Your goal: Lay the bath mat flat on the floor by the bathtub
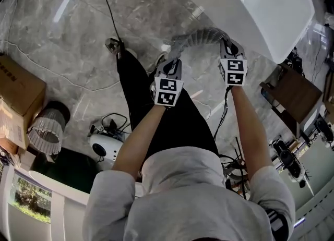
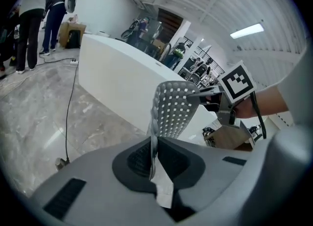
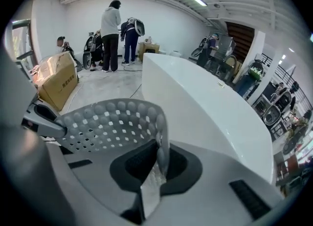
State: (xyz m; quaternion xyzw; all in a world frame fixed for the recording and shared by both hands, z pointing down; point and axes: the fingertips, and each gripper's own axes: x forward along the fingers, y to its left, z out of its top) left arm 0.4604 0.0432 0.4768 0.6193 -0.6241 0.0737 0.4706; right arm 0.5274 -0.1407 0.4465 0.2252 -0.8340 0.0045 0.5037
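A grey perforated bath mat (image 1: 201,37) hangs in an arc between my two grippers, above the marble floor next to the white bathtub (image 1: 261,5). My left gripper (image 1: 175,57) is shut on one end of the bath mat (image 2: 173,110), whose edge runs down between the jaws. My right gripper (image 1: 228,47) is shut on the other end of the bath mat (image 3: 112,124), which curves off to the left. In the left gripper view the right gripper (image 2: 217,93) shows across the mat. The bathtub (image 2: 117,80) (image 3: 210,107) stands just beyond the mat in both gripper views.
A black cable (image 1: 107,5) runs over the floor. Cardboard boxes (image 1: 15,99), a round lamp shade (image 1: 44,133) and a white device (image 1: 107,148) sit at the left. A brown stand (image 1: 295,96) and gear crowd the right. People stand at the far end (image 3: 112,29).
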